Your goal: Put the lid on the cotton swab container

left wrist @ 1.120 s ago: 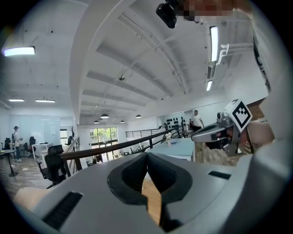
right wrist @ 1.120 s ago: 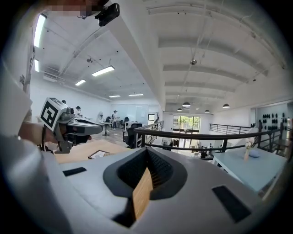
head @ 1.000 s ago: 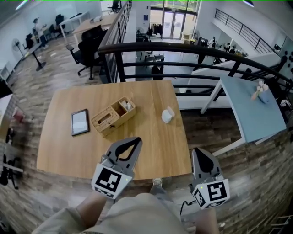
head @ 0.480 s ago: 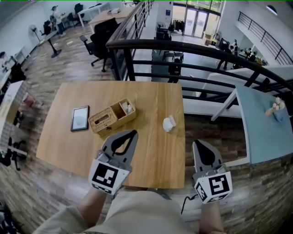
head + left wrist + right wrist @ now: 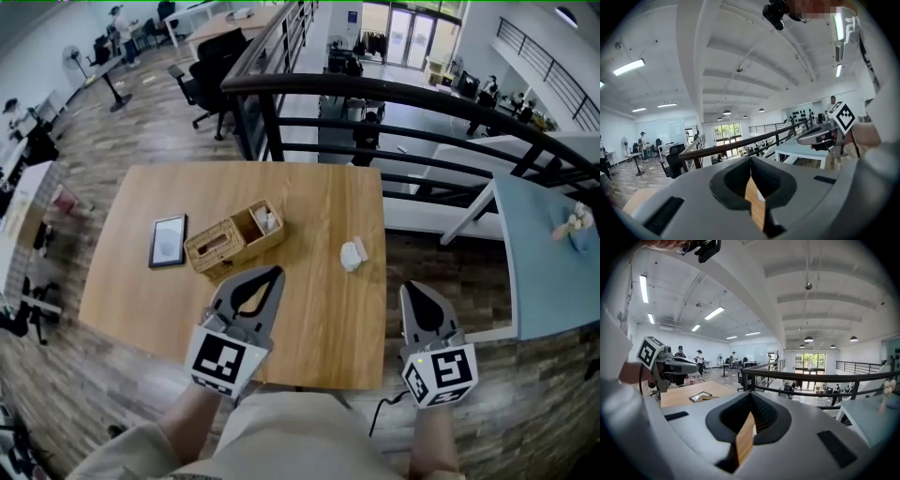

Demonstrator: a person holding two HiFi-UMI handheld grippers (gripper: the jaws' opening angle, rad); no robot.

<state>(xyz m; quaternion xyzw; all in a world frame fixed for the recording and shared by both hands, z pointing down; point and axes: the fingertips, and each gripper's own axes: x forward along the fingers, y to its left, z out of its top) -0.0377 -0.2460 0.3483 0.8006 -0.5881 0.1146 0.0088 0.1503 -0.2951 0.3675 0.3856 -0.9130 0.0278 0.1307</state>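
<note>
While both tools hover at the near side of the wooden counter [image 5: 319,319], neither grips anything. The left tool [image 5: 271,275] has its jaws pressed together with nothing between them, and the right tool [image 5: 411,288] is likewise drawn tight and empty. The left tool sits over the counter's near edge, pointing toward a woven box [image 5: 234,240]. The right tool hangs just off the counter's near right corner, above the plank floor [image 5: 450,274]. The cotton swab container [image 5: 353,254], small and white, rests near the counter's right edge, well apart from both tools; whether its lid is on cannot be told. A dark tablet [image 5: 168,241] lies just left of the woven box. A black railing [image 5: 309,82] runs behind the counter.
</note>
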